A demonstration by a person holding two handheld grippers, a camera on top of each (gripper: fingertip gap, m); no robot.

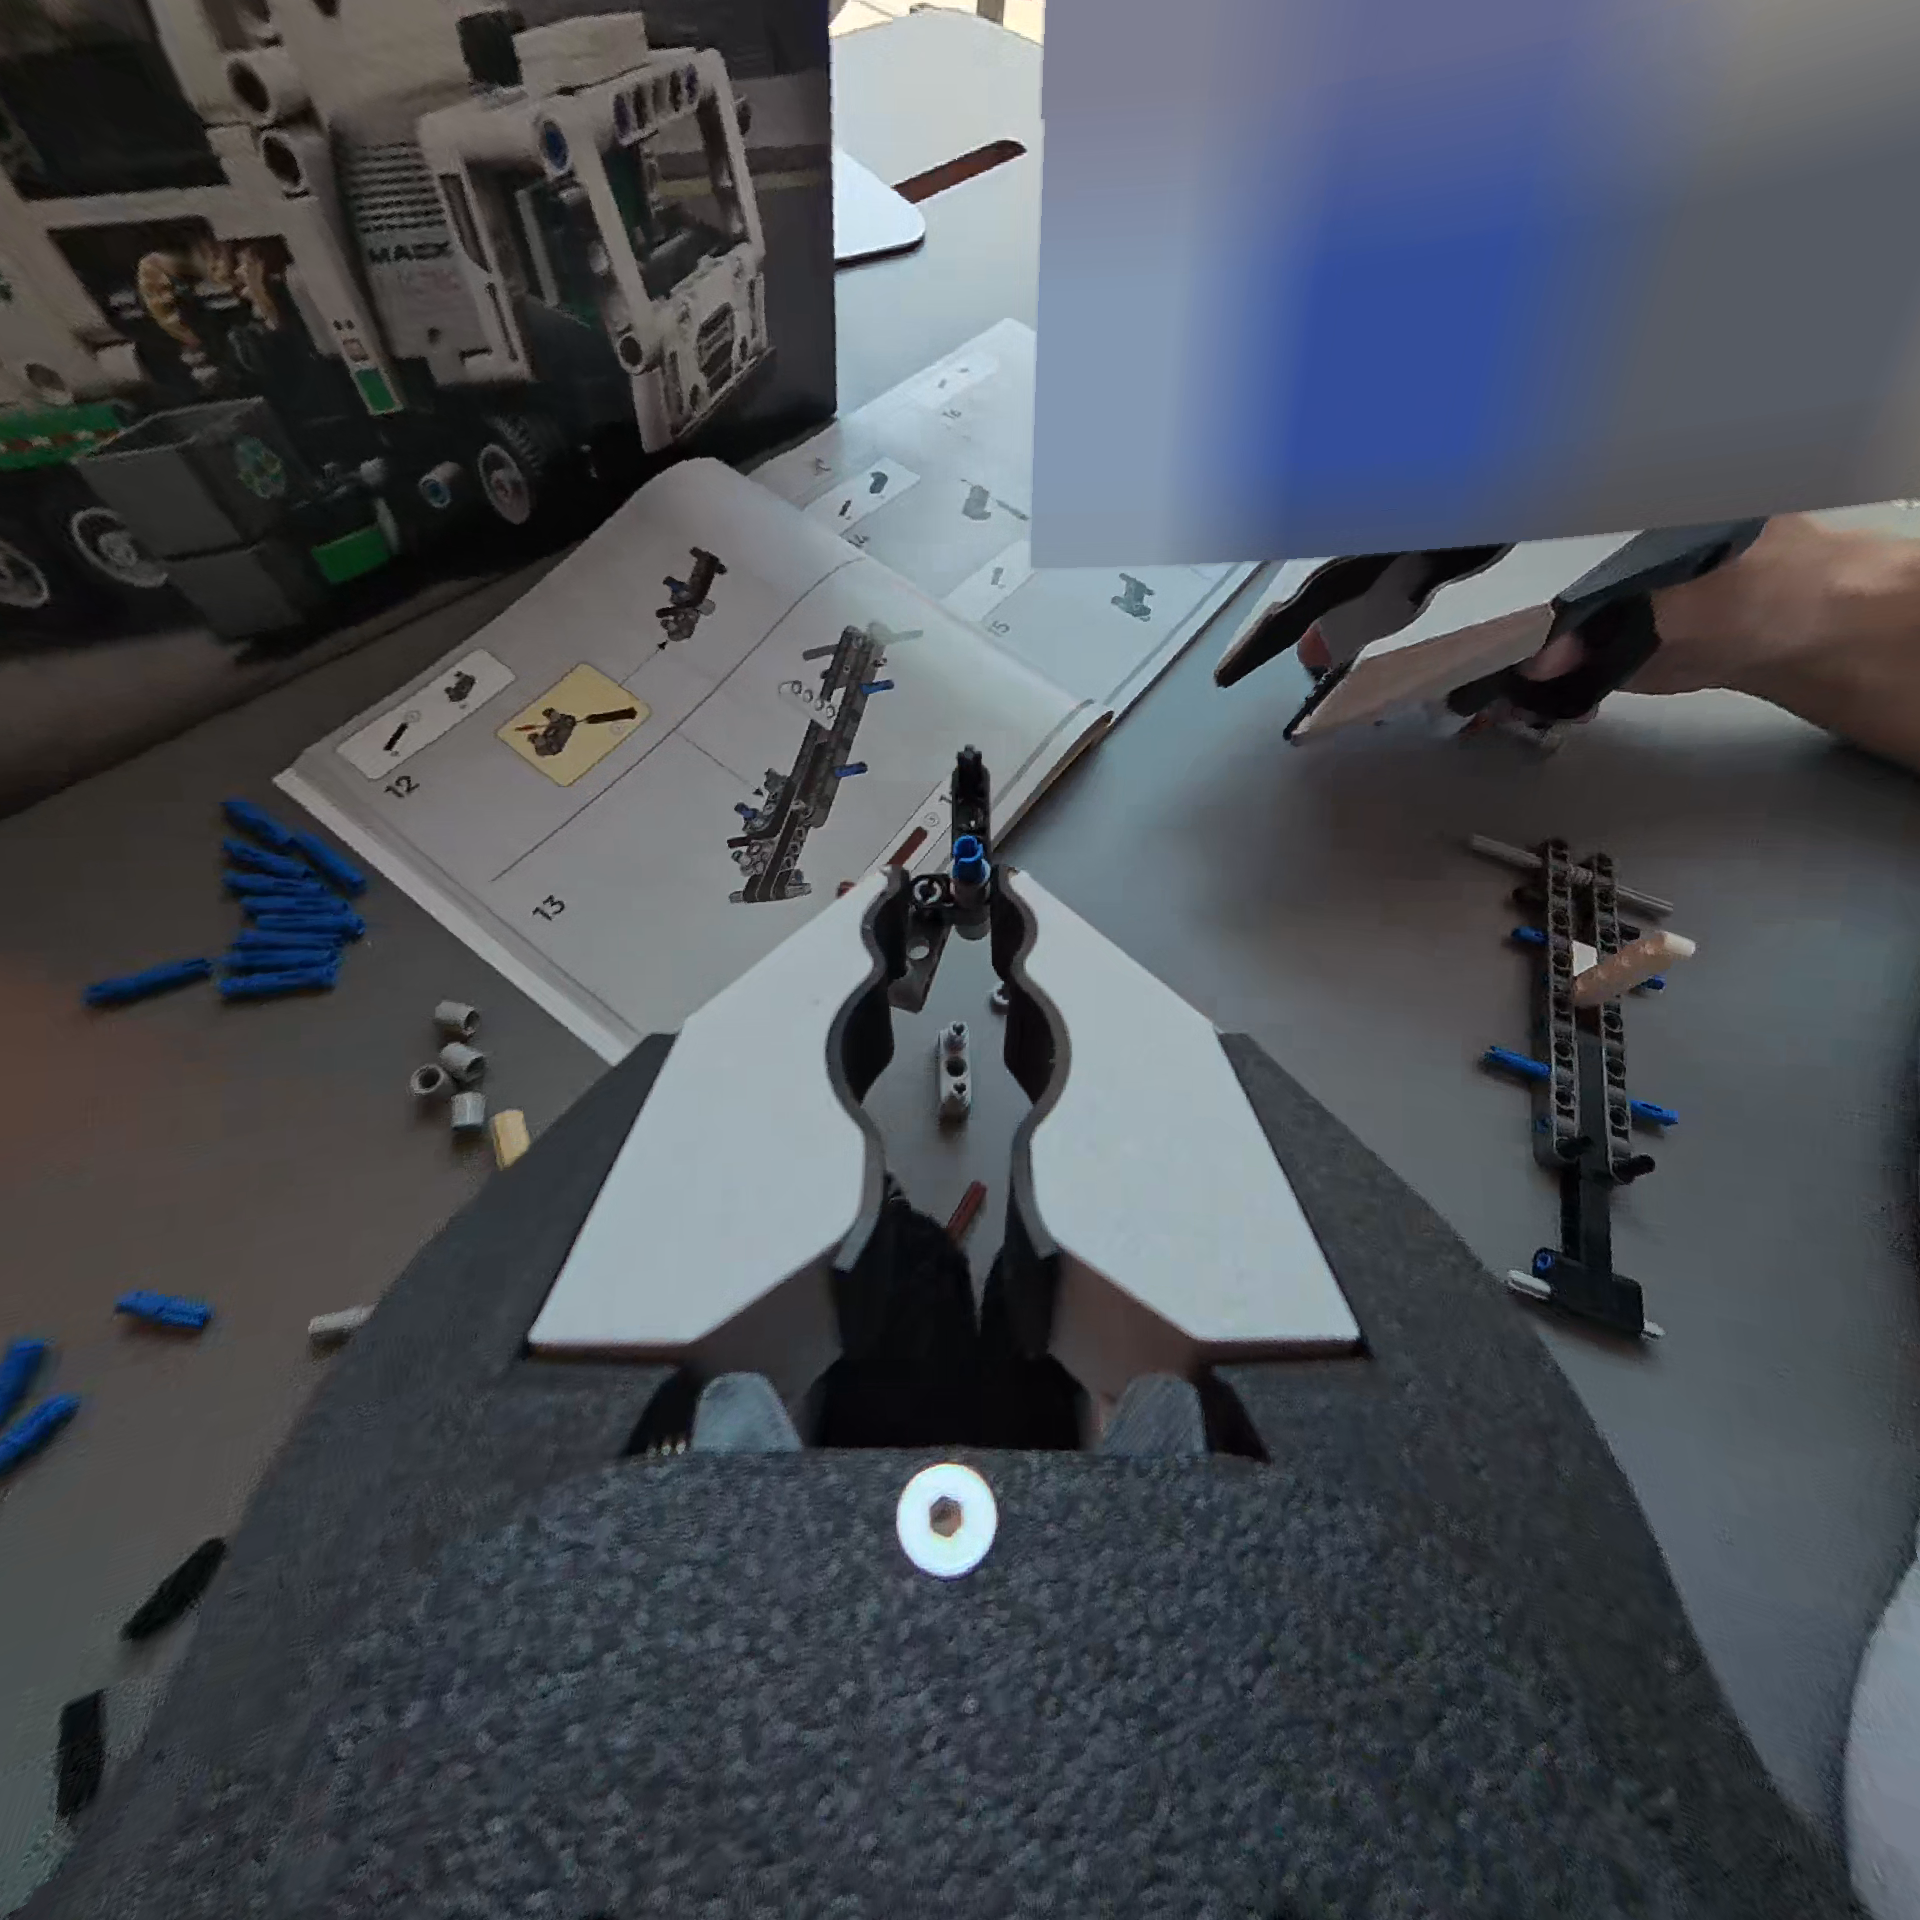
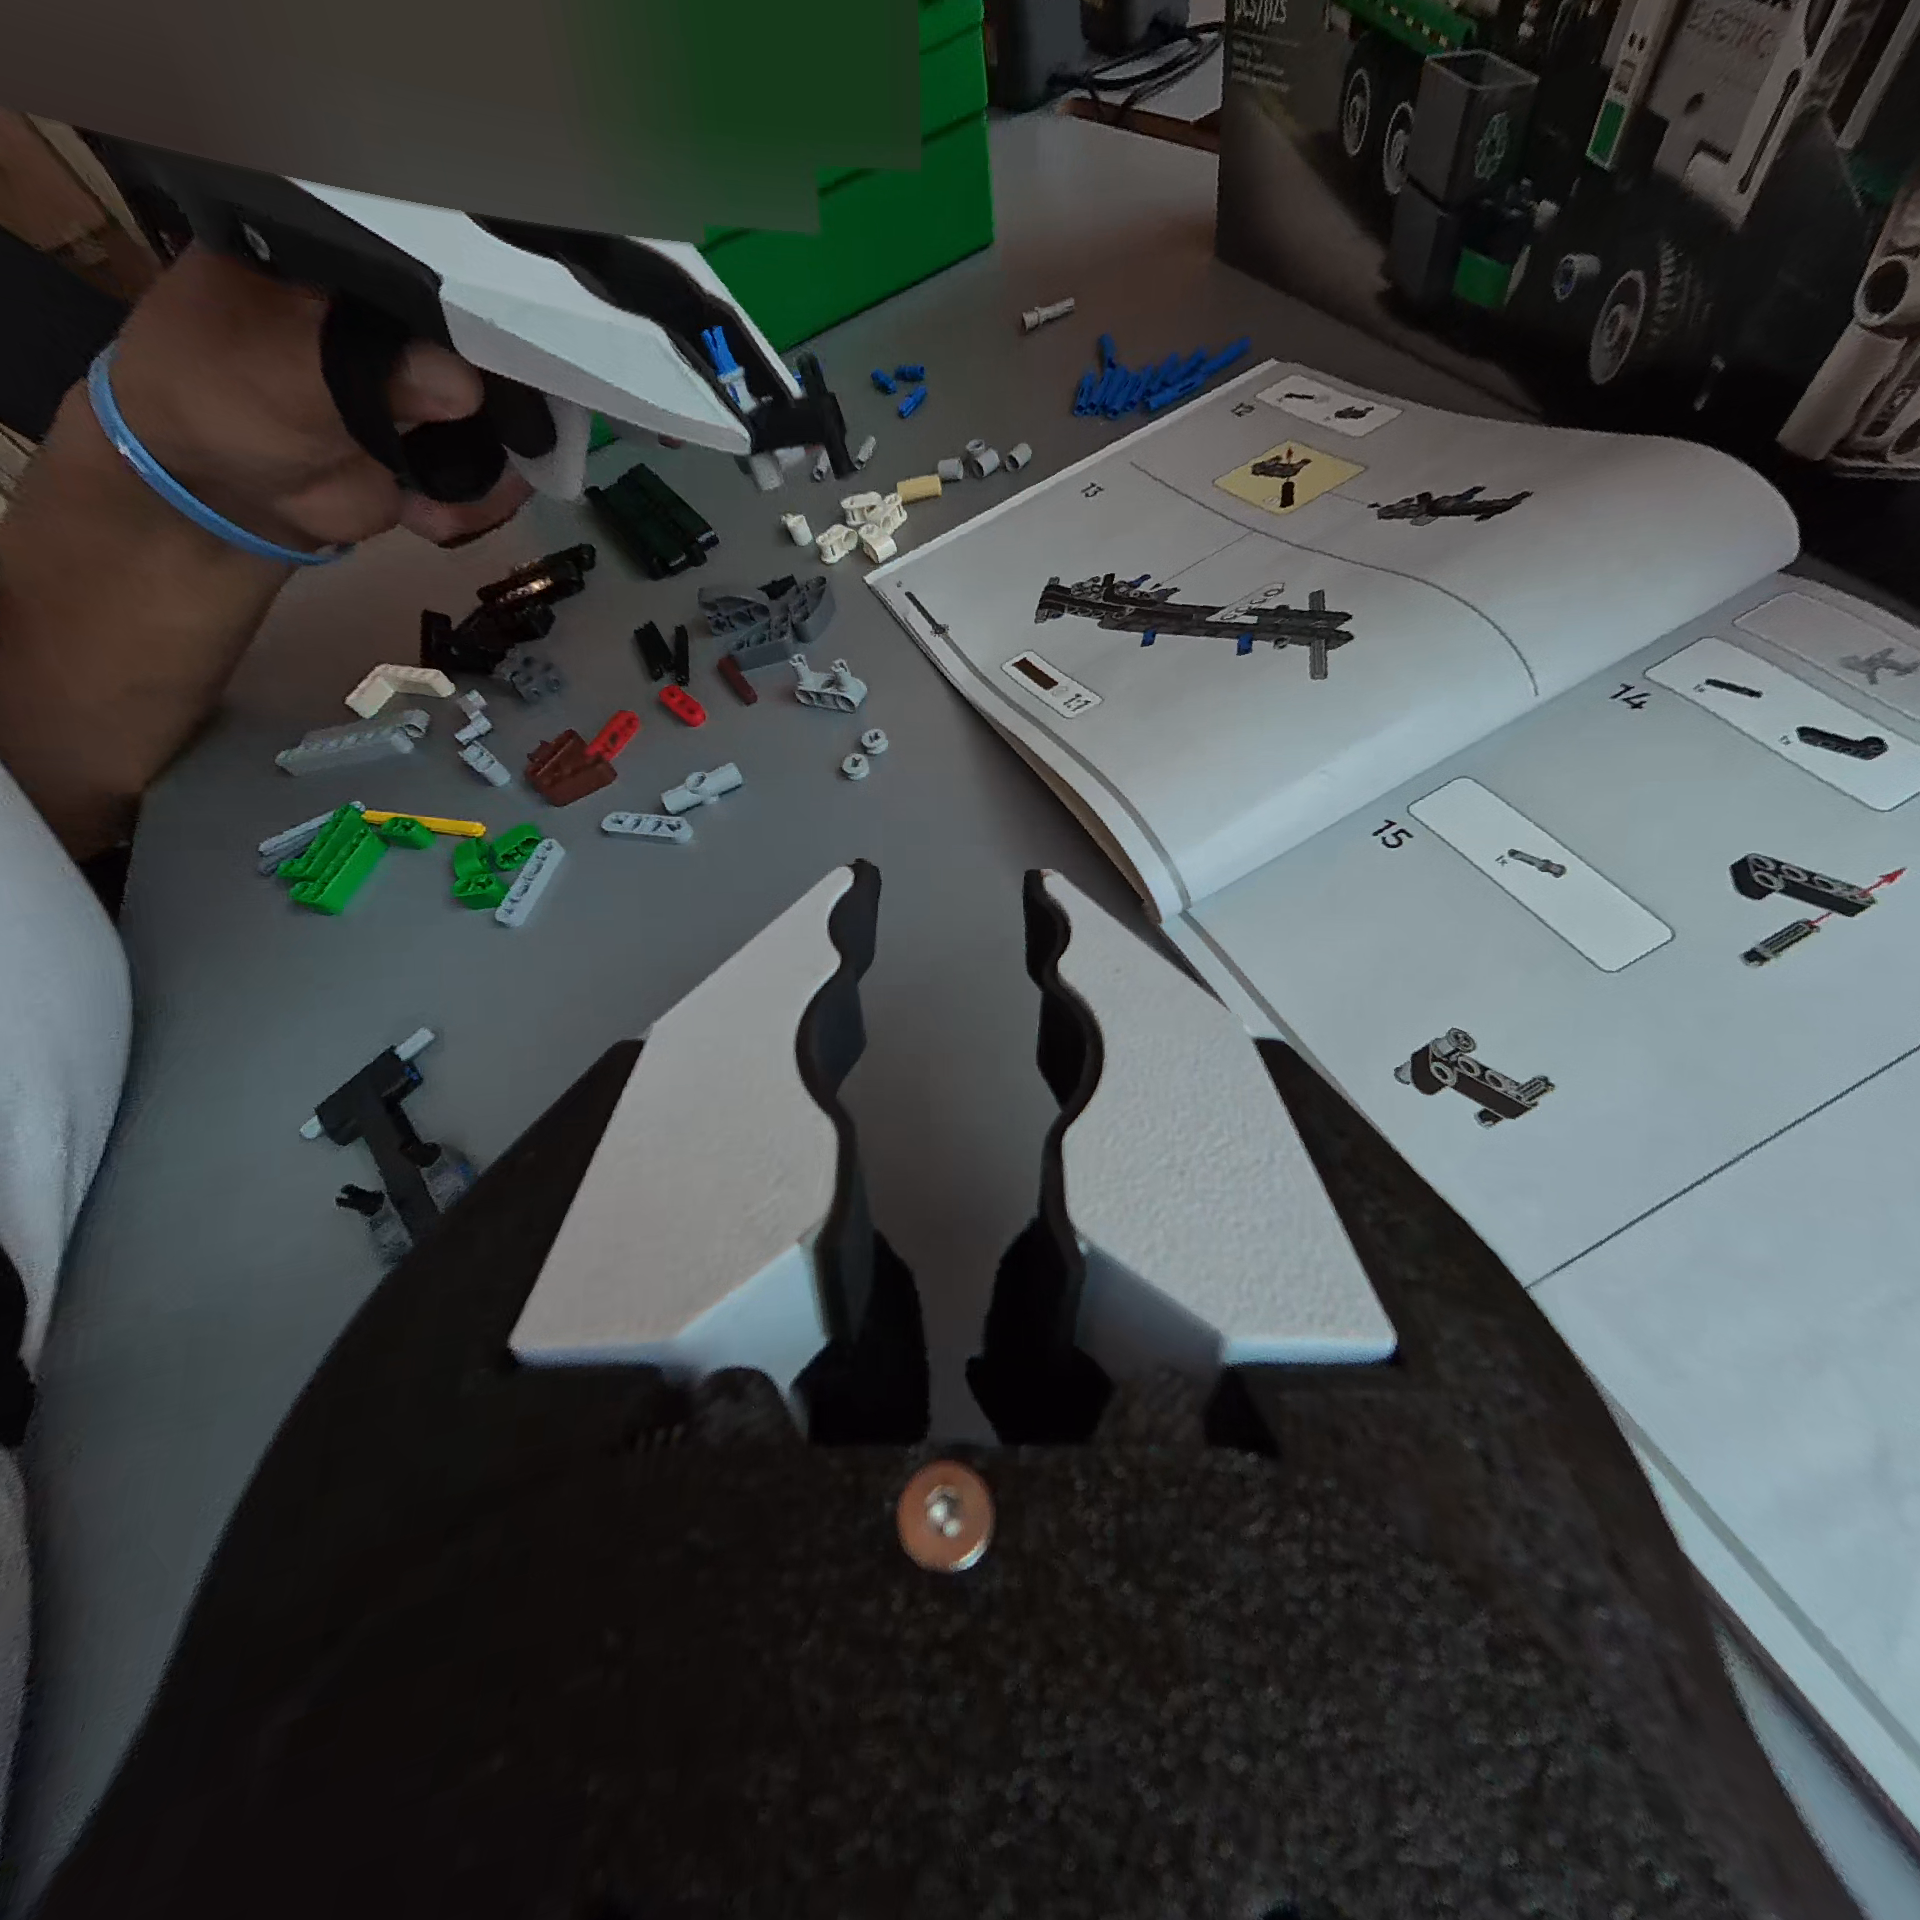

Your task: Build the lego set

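The build looks to be at an early stage, judging by how much lies loose on the grey table (image 2: 935, 790). One long black frame (image 1: 1584, 1081) with blue pins sticking from its sides is already put together and lies flat near the table's right edge in the left wrist view, well apart from both tools. The left gripper (image 1: 951, 894) has its fingers pinched on a small black assembly (image 1: 961, 831) with a blue pin on top, held above the table just in front of the open instruction booklet (image 1: 665, 790). The right gripper (image 2: 951, 883) hangs empty with its fingers spread, over bare table beside the booklet's near corner. Nearly everything else is still unsorted: a heap of blue pins (image 1: 286, 904) towards the left edge, grey bushes (image 1: 452, 1060) near them, and a scatter of green, red, grey, white and black parts (image 2: 540, 748) across the middle. The box (image 1: 395, 291) standing along the far edge pictures a large truck, so most of the work seems still ahead.
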